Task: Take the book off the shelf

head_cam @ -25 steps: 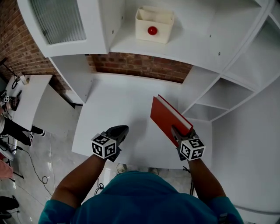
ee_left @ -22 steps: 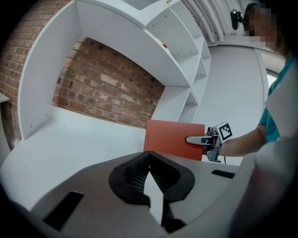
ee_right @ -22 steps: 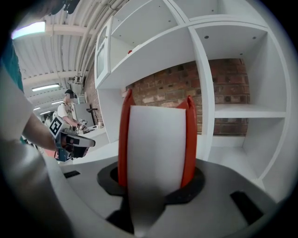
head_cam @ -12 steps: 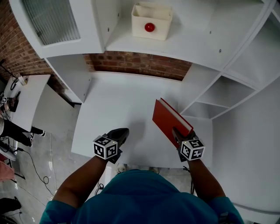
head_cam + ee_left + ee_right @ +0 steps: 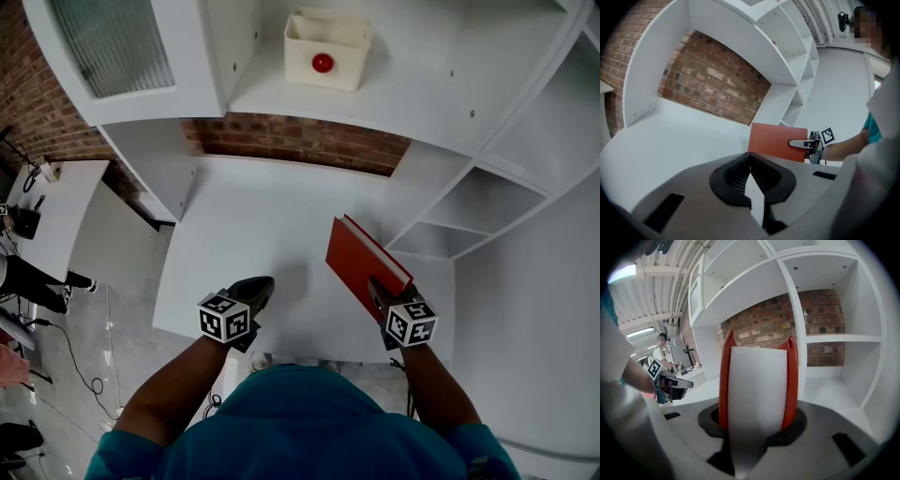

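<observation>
My R fingers (image 5: 376, 290) pinch the red book (image 5: 359, 261) at 3 o'clock over the white worktop (image 5: 234, 234). My L fingers (image 5: 254, 290) are pressed together w/ nothing, at 9 o'clock.

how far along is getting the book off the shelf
Done: the red book is out of the shelf compartments and over the white desk. In hand: the right gripper clamps it across both covers, page edge toward its camera. Left: probably only setting it down; the left gripper is shut and empty.
</observation>
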A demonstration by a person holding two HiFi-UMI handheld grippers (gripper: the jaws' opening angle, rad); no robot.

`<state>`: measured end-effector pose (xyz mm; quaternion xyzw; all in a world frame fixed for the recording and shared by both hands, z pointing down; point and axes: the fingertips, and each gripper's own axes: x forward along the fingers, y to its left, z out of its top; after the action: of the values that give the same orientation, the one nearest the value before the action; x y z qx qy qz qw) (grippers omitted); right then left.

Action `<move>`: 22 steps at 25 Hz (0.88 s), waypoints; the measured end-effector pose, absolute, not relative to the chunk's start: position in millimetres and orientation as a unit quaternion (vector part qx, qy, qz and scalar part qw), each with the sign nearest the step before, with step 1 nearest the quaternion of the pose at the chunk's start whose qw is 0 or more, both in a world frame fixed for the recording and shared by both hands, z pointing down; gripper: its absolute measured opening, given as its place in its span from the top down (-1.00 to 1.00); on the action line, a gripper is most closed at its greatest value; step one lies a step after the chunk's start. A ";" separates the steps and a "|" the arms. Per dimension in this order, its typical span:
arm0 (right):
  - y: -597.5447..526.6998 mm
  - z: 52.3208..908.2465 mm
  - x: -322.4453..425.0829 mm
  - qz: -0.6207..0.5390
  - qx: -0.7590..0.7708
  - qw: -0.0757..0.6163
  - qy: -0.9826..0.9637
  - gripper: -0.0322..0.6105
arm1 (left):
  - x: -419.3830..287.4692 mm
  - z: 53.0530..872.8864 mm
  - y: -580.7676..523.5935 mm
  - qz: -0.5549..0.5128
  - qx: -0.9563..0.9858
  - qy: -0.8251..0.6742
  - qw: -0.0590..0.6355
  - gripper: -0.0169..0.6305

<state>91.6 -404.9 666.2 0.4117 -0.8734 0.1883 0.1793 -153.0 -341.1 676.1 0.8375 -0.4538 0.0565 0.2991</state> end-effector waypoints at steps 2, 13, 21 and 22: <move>-405.1 667.2 92.2 0.188 0.412 0.180 -0.873 0.34 | -152.3 676.5 -341.3 0.056 0.837 -0.453 0.300 0.90; -405.0 666.3 91.6 0.189 0.416 0.185 -0.870 0.34 | -153.7 674.9 -341.1 0.055 0.838 -0.454 0.298 0.90; -404.5 664.6 91.0 0.185 0.415 0.185 -0.871 0.34 | -154.3 673.3 -340.6 0.052 0.838 -0.455 0.297 0.90; -404.5 664.2 90.8 0.185 0.415 0.185 -0.872 0.34 | -154.3 673.5 -340.4 0.052 0.838 -0.456 0.297 0.90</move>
<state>90.8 -404.5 664.2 0.4145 -0.8716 0.1854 0.1849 -154.3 -340.4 673.5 0.8377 -0.4556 0.0522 0.2966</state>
